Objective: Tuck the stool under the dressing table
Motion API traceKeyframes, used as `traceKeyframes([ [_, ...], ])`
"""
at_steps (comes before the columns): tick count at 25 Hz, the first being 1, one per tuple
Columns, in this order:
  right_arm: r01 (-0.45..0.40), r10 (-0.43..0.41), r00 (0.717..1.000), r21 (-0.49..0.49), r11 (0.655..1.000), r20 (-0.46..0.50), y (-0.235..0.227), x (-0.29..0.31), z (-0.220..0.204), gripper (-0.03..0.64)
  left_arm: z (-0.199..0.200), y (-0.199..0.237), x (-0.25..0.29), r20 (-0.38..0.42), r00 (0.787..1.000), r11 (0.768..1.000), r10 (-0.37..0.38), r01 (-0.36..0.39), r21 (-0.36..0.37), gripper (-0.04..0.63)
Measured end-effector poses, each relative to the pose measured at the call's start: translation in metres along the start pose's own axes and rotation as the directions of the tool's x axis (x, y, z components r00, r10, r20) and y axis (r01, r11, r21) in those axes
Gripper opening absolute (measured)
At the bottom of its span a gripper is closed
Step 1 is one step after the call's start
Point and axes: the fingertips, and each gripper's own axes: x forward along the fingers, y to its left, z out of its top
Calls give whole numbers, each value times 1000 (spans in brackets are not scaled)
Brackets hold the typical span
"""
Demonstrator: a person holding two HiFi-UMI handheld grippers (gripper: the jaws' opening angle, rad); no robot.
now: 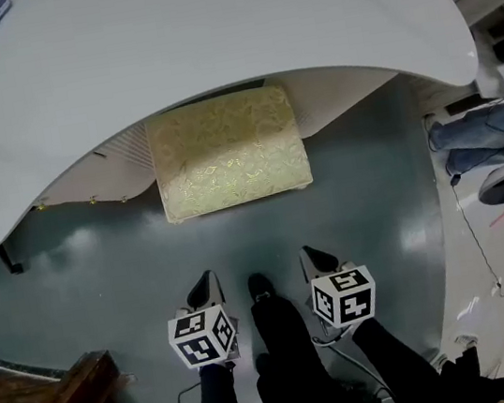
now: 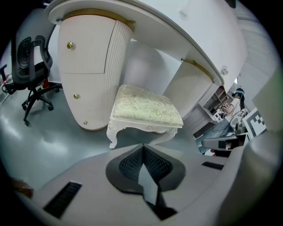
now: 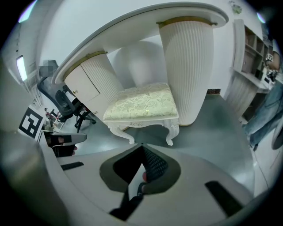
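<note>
The white stool with carved legs and a pale gold brocade cushion (image 1: 228,152) stands on the grey-green floor (image 1: 364,187) straight ahead of both tongs and well apart from them. It sits in the knee gap of the white curved-top dressing table (image 1: 206,32). Its far edge meets the table-top's rim, and most of the seat shows in front of it. The left gripper (image 1: 207,286) has its jaws together with nothing between them, and the right gripper (image 1: 316,260) is the same. Ahead and to the left of the left gripper, the ribbed white pedestal (image 2: 88,66) has closed fronts with gold knobs, so its contents cannot be seen. A black office chair (image 2: 31,66) stands further left
</note>
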Motion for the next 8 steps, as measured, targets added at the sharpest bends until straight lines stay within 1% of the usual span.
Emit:
traceKeyframes([
  [4,-12,12,1000,12,1000,-2,6,-9,-7,5,-5,-2,-8,-3,1000,1000,-8,8,-5,8],
  [8,-52,53,999,34,998,-3,18,-20,-13,5,-8,-5,-17,0,1000,1000,-17,17,-16,8],
])
